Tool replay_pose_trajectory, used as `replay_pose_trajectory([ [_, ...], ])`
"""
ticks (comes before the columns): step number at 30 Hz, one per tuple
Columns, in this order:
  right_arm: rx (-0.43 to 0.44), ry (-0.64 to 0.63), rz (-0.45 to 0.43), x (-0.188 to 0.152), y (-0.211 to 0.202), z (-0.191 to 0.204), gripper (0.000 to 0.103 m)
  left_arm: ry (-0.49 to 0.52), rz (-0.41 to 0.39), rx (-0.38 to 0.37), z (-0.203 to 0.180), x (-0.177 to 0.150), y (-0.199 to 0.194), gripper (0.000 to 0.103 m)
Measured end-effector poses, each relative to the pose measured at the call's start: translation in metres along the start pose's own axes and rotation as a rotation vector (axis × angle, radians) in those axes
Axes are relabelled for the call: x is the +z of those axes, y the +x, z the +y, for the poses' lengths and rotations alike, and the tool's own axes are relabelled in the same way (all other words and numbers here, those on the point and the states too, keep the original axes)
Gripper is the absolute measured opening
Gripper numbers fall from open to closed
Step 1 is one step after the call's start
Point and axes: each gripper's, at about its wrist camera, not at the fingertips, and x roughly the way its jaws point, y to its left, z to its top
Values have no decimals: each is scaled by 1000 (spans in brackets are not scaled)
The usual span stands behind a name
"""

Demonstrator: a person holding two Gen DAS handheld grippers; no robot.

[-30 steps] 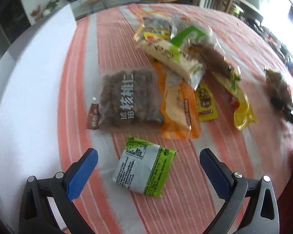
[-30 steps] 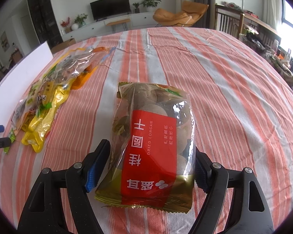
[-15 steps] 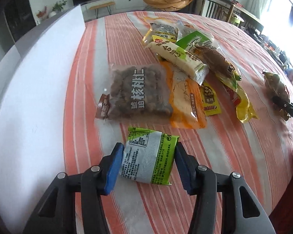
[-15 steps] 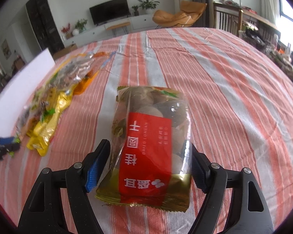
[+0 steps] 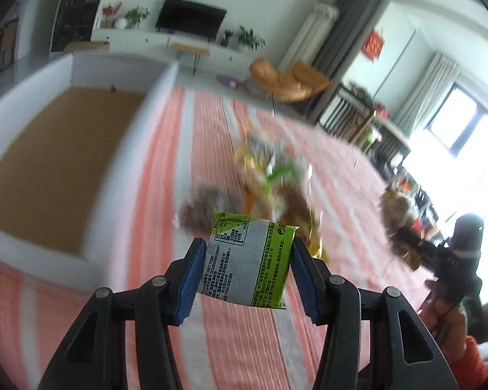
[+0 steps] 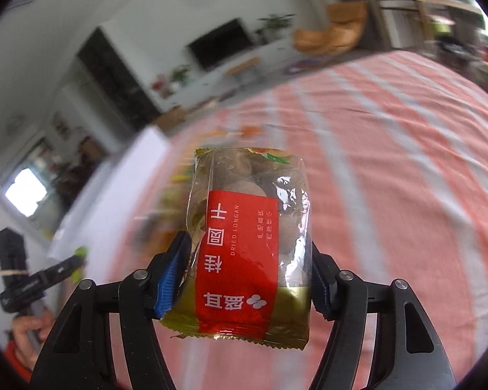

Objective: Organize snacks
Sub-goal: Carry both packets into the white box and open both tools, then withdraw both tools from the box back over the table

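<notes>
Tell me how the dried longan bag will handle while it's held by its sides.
The dried longan bag probably feels lumpy: round fruit shows through. Its glossy film may slip in the right tongs. The unsupported top could sag.

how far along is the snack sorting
Early. Nothing looks done: the white box shows only its bare brown floor. In hand: the left tool is shut on a green and silver packet, the right tool is shut on a dried longan bag, both lifted off the striped cloth. Left: the blurred pile of snacks still lies on the cloth.
</notes>
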Motion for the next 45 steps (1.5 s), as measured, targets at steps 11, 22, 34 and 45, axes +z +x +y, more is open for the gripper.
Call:
replay_pose_trajectory([
  [11, 377, -250, 177, 41, 114, 269, 69, -107, -58, 318, 122, 75, -52, 52],
  [22, 253, -321, 166, 32, 169, 296, 79, -225, -67, 409, 157, 45, -39, 94],
  [34, -284, -448, 157, -15, 101, 58, 79, 41, -53, 128, -22, -34, -35, 103],
  [45, -424, -292, 154, -40, 71, -33, 80, 201, 178, 238, -78, -102, 93, 102],
])
